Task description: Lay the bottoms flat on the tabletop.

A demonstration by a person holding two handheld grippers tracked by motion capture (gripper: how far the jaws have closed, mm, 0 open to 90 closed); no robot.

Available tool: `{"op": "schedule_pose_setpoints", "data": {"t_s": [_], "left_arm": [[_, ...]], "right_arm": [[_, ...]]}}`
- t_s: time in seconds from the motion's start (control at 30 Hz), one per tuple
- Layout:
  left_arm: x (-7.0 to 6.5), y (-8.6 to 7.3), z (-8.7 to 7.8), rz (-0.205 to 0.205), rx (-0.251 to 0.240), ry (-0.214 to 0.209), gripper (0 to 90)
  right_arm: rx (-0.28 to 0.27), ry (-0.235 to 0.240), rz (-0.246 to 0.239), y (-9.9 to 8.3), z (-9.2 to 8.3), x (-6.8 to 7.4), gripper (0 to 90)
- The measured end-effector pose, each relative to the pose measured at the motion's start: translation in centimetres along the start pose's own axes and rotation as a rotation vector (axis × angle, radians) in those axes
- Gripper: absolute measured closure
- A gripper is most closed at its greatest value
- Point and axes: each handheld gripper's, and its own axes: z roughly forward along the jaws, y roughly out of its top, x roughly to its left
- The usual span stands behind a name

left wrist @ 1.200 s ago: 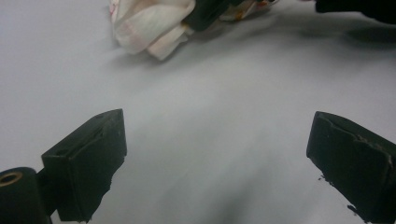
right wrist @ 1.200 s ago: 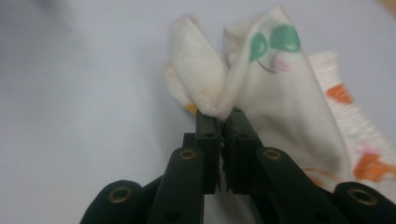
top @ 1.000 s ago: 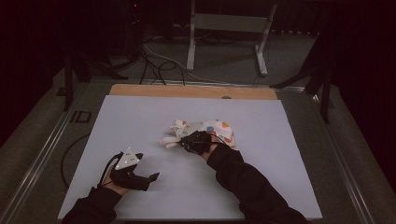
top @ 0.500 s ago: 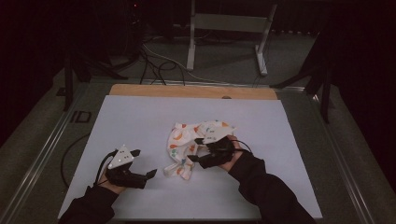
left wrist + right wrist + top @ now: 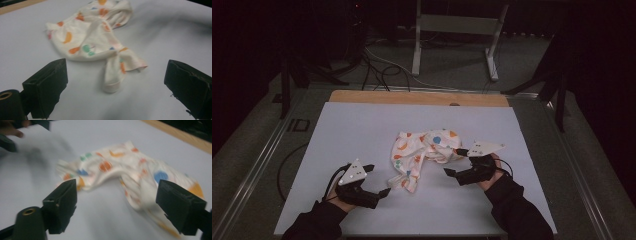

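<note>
Both grippers stand apart and empty: right gripper (jaws just opened) and left gripper flank the crumpled garment, spreading barely begun.

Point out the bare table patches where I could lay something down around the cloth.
Free: the wide strip between the patterned cloth and the wooden far edge, plus the table's far-left and far-right corners. Crowded: the near middle, where the left gripper and right gripper flank the cloth.

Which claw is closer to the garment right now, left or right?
The right claw, open beside the garment's right edge; the left claw sits further from it.
</note>
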Motion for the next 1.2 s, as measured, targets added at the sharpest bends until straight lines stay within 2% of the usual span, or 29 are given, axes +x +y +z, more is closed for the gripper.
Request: {"op": "schedule_pose_setpoints", "data": {"t_s": [0.03, 0.13, 0.2, 0.33, 0.4, 0.53, 0.63, 0.67, 0.73, 0.8, 0.93, 1.0, 1.03, 1.07, 1.1, 1.2], "left_arm": [[-0.2, 0.1, 0.1, 0.008, 0.002, -0.007, 6.1], [-1.0, 0.2, 0.5, 0.011, 0.002, -0.036, 6.6], [-1.7, 0.3, 1.0, 0.033, 0.013, -0.062, 7.2], [-3.0, 0.5, 2.1, 0.073, 0.018, -0.112, 12.0], [-3.5, 0.6, 2.8, 0.089, 0.033, -0.139, 16.6], [-4.2, 0.9, 4.6, 0.113, 0.079, -0.166, 25.2], [-4.4, 0.9, 6.2, 0.136, 0.12, -0.168, 31.6], [-4.4, 0.9, 6.7, 0.134, 0.132, -0.149, 34.4], [-4.2, 0.9, 7.5, 0.136, 0.154, -0.14, 40.0], [-3.9, 0.8, 8.3, 0.152, 0.181, -0.123, 46.5], [-3.5, 0.4, 9.3, 0.145, 0.224, -0.11, 56.0], [-3.4, 0.2, 9.5, 0.151, 0.227, -0.103, 63.2], [-3.3, 0.3, 9.5, 0.154, 0.227, -0.092, 73.4], [-3.3, 0.4, 9.4, 0.153, 0.226, -0.091, 73.4], [-3.2, 0.5, 9.3, 0.163, 0.228, -0.09, 85.7], [-3.7, 1.0, 8.6, 0.188, 0.209, -0.093, 87.0]], "right_arm": [[-0.001, -0.002, 0.03, -0.8, -0.4, -0.3, 17.9], [-0.009, -0.015, 0.051, -1.4, -1.0, -0.5, 17.6], [-0.017, -0.025, 0.078, -1.8, -1.5, -0.6, 17.8], [-0.012, -0.052, 0.085, -2.8, -2.3, -0.5, 17.9], [-0.004, -0.061, 0.092, -3.2, -2.6, -0.4, 17.9], [0.005, -0.063, 0.094, -3.7, -2.9, -0.2, 17.9], [0.002, -0.069, 0.096, -3.8, -3.1, -0.2, 18.0], [0.004, -0.07, 0.096, -3.9, -3.1, -0.2, 18.0], [0.003, -0.072, 0.102, -3.9, -3.1, -0.3, 18.0], [0.009, -0.077, 0.092, -3.9, -3.0, -0.2, 18.0], [0.008, -0.072, 0.09, -3.9, -3.0, -0.2, 18.0], [0.011, -0.073, 0.089, -3.9, -3.0, -0.2, 18.0], [0.011, -0.074, 0.092, -3.9, -3.0, -0.2, 18.0], [0.011, -0.074, 0.092, -3.9, -3.0, -0.2, 18.0], [0.012, -0.071, 0.091, -3.8, -3.1, -0.2, 18.1], [0.011, -0.07, 0.091, -3.8, -3.0, -0.1, 18.1]]}}
